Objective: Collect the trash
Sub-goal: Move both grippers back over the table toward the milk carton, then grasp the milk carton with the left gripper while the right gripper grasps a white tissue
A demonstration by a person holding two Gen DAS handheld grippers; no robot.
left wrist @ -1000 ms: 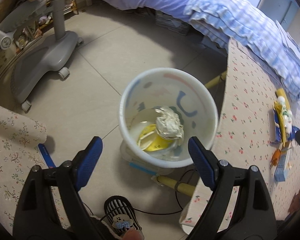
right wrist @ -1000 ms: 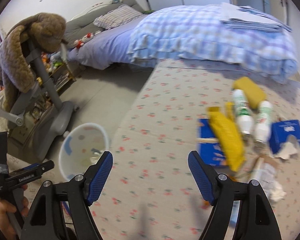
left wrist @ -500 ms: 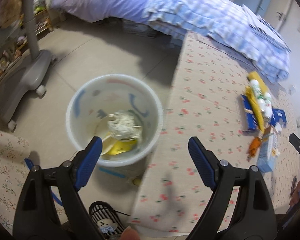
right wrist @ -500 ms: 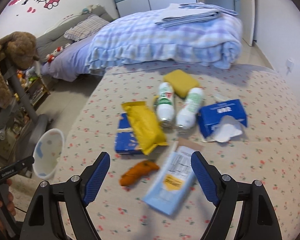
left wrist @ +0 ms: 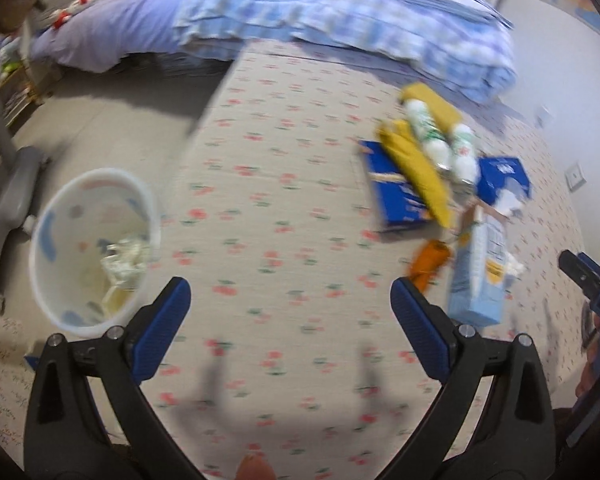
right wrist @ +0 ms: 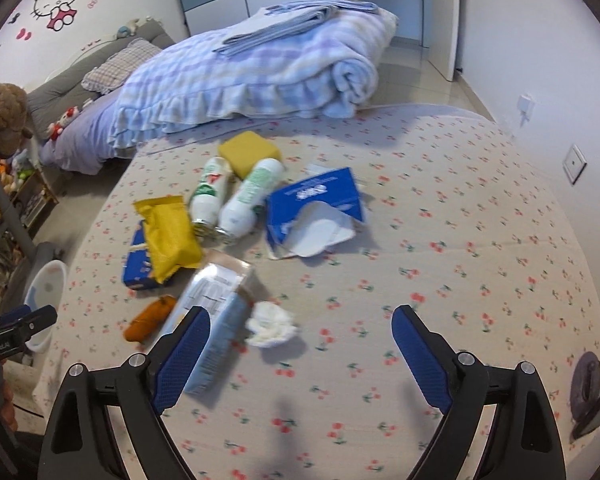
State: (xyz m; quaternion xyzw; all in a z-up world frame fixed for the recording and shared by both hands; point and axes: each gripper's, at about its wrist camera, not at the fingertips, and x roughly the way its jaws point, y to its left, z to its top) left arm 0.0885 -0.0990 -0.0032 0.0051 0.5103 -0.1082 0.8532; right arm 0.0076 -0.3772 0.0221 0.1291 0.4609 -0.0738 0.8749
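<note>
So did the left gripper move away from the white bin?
Yes. The left gripper swung sideways from above the white bin to over the flowered table; the bin now sits at its left.

The left wrist view is smeared with motion blur: the print on the pale blue carton (left wrist: 478, 272) cannot be read. The blue packet (right wrist: 138, 266) lies mostly hidden under the yellow bag (right wrist: 168, 236). The bin (right wrist: 44, 292) is partly hidden behind the surface's left edge.

Left gripper (left wrist: 291, 306), right gripper (right wrist: 301, 336), jaws just opening wide (both empty)
</note>
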